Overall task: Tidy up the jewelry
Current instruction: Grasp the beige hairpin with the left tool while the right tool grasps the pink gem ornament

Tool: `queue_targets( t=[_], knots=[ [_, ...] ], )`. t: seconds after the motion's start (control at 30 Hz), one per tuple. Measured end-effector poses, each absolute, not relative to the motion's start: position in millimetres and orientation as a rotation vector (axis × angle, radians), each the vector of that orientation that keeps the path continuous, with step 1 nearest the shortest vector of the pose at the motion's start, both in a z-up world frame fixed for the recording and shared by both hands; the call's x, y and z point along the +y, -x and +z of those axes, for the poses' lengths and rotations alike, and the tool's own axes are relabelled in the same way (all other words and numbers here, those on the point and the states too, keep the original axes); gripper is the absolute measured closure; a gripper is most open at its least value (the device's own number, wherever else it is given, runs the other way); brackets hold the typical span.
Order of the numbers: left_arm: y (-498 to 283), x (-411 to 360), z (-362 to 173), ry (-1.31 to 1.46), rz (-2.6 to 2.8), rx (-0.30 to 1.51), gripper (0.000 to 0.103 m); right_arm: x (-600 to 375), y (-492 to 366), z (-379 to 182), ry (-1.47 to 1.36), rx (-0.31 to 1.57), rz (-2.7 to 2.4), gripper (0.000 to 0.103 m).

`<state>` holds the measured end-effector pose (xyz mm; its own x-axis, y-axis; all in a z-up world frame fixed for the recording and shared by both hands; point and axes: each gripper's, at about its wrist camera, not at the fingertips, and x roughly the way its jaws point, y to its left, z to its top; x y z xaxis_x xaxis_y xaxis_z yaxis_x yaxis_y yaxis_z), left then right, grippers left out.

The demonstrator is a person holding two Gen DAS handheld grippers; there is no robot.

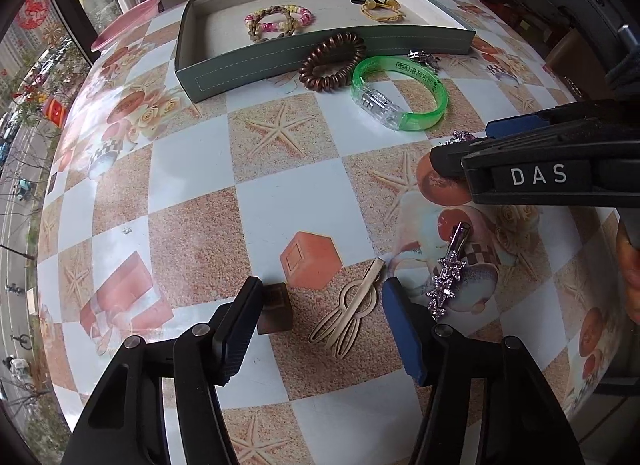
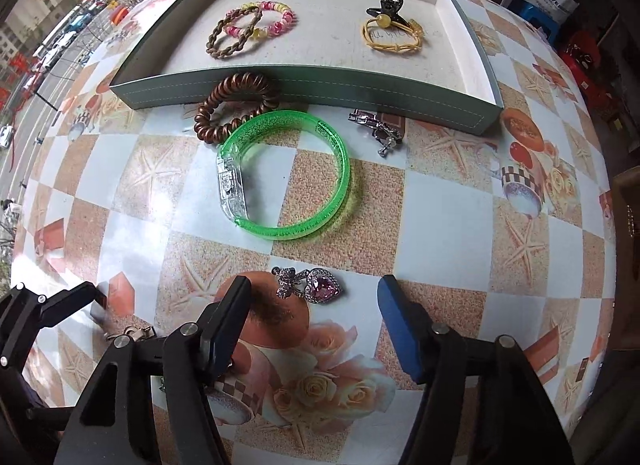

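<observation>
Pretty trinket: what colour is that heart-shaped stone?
Pink-purple heart brooch, silver-set; clearest in the right wrist view.

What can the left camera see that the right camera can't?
Only the left camera shows the whole beige hair clip between the left gripper fingers, and the purple sparkly clip. Only the right camera shows the whole pink heart brooch between the right gripper fingers. Both show the tray, green bangle, brown coil hair tie and silver earrings.
</observation>
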<state>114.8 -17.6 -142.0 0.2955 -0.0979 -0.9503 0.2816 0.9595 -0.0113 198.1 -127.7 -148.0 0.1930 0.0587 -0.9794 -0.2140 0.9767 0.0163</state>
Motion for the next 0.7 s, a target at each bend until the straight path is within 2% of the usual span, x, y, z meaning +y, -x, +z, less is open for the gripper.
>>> queue_targets(
  t=[0.13, 0.17, 0.2, 0.23, 0.27, 0.3, 0.7],
  knots=[
    [-115.9, -23.9, -141.2, -0.174, -0.262, 1.245, 0.04, -119.3, -197.6, -148.6, 0.157, 1.354, 0.205, 0.047],
    [-116.1, -25.8, -140.8, -0.177, -0.266, 1.242, 0.045, -118.6, -197.2, -148.1, 0.161, 1.352, 0.208, 0.053],
    [-116.0, -27.7, -140.2, -0.181, -0.273, 1.237, 0.055, -117.7, -196.4, -147.3, 0.166, 1.347, 0.208, 0.063],
    [-115.9, -30.3, -139.8, -0.187, -0.282, 1.235, 0.06, -117.2, -195.5, -146.6, 0.168, 1.346, 0.207, 0.068],
    [-116.0, -32.4, -139.5, -0.192, -0.29, 1.234, 0.07, -116.8, -195.6, -146.6, 0.165, 1.349, 0.206, 0.069],
    [-116.4, -34.6, -139.3, -0.196, -0.298, 1.232, 0.073, -117.0, -195.6, -146.7, 0.16, 1.35, 0.205, 0.069],
    [-113.8, -13.2, -134.4, -0.029, -0.329, 1.261, 0.073, -163.5, -184.8, -142.1, -0.082, 1.403, 0.183, 0.07]
  ],
)
